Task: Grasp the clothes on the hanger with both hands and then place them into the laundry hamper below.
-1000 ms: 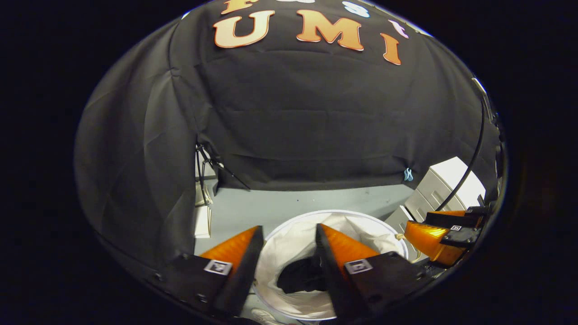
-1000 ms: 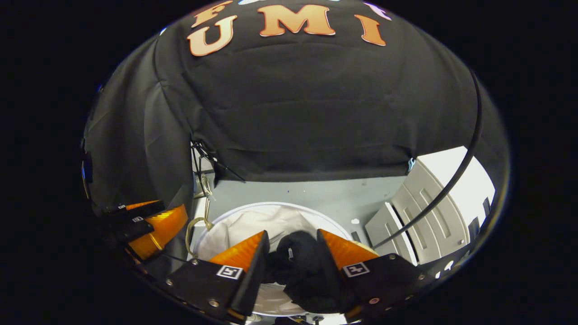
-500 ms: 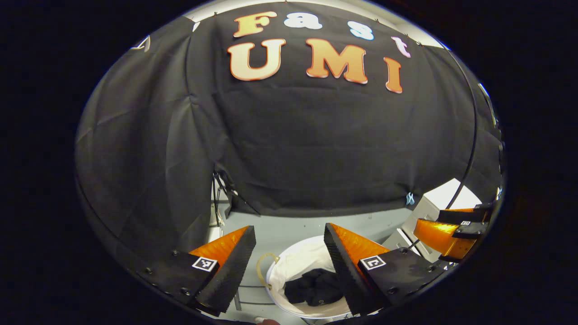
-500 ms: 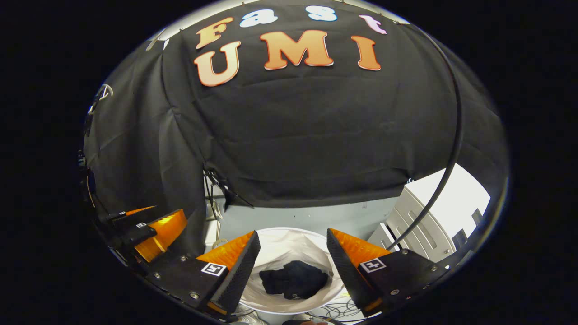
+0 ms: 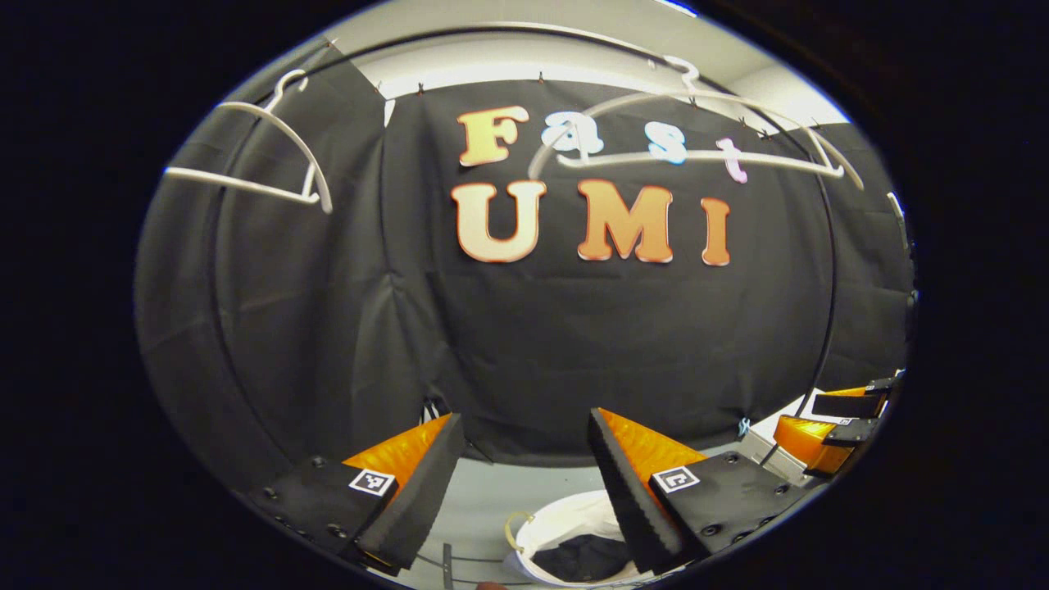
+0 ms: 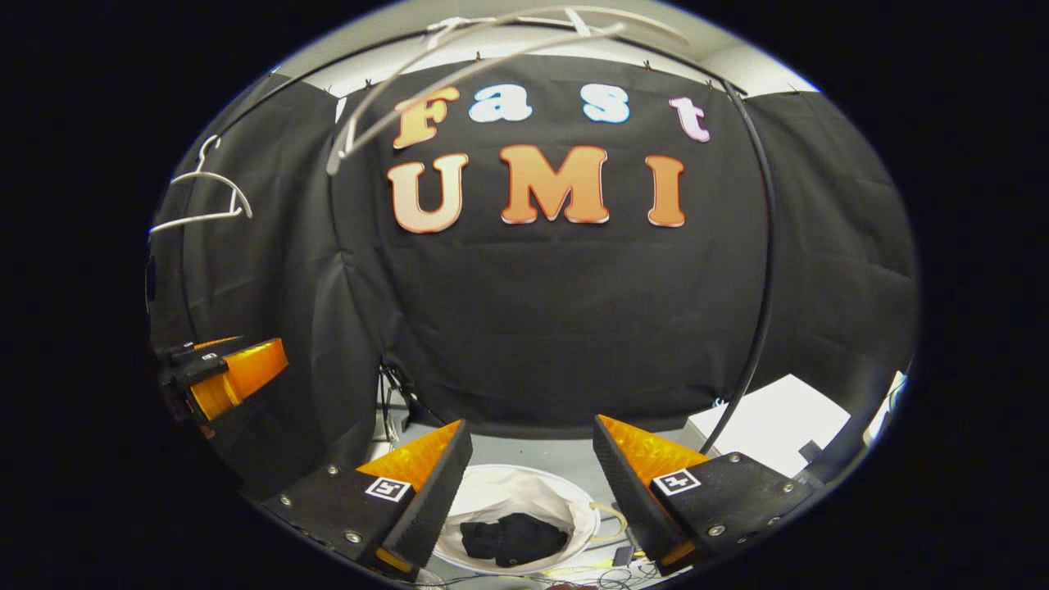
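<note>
Clothes (image 6: pixel 514 537) lie as a soft, light, dark heap inside the white laundry hamper (image 6: pixel 492 496) below your left gripper (image 5: pixel 524 483) and right gripper (image 6: pixel 531 492), both spread and empty; to regrasp, pinch a bunched fold.

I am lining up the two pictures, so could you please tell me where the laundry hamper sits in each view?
Left gripper view: the laundry hamper sits at the bottom edge, right of centre, dark clothes inside.
Right gripper view: the hamper sits at bottom centre, between that hand-held gripper's fingers.
Shared landmark: the white hanger at upper left.
</note>
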A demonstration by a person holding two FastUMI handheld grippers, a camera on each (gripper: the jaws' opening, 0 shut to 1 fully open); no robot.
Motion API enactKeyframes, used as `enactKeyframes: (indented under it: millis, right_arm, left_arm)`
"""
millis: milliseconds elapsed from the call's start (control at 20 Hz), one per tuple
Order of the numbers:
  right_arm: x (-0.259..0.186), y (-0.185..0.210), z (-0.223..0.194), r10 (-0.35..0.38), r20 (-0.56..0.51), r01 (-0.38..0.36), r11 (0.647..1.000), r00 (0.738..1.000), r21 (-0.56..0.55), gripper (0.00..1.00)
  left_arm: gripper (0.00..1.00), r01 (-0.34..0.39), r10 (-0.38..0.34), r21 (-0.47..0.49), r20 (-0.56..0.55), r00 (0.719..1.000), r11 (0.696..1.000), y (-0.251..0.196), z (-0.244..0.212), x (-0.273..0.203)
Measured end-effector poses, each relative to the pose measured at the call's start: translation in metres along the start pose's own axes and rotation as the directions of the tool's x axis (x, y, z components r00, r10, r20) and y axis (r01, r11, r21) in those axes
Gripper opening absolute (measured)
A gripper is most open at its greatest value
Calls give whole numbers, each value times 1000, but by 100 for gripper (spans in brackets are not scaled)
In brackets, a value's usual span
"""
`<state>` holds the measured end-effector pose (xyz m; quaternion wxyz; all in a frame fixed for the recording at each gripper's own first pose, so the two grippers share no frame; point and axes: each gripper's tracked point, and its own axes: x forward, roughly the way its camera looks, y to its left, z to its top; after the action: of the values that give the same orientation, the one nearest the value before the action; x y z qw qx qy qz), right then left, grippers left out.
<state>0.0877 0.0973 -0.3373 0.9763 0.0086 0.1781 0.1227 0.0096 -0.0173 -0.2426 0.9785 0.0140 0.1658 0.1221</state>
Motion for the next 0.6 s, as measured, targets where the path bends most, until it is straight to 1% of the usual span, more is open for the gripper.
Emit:
enactKeyframes:
  millis: [200, 250, 400, 600]
  right_arm:
    - [-45, -2, 63, -15, 92, 19, 999, 996, -42, 92]
    - [-55, -4, 78, -21, 115, 26, 999, 993, -47, 92]
    - [-80, -7, 120, -22, 174, 30, 999, 984, -42, 92]
    - [-122, -17, 168, -26, 236, 38, 998, 971, -47, 92]
  left_arm:
    - [97, -40, 38, 20, 87, 995, 999, 30, 57, -30]
    - [97, -43, 41, 18, 103, 994, 999, 36, 70, -39]
    - [98, -85, 79, 28, 170, 982, 996, 61, 110, -65]
    - [96, -90, 82, 21, 235, 969, 996, 77, 151, -95]
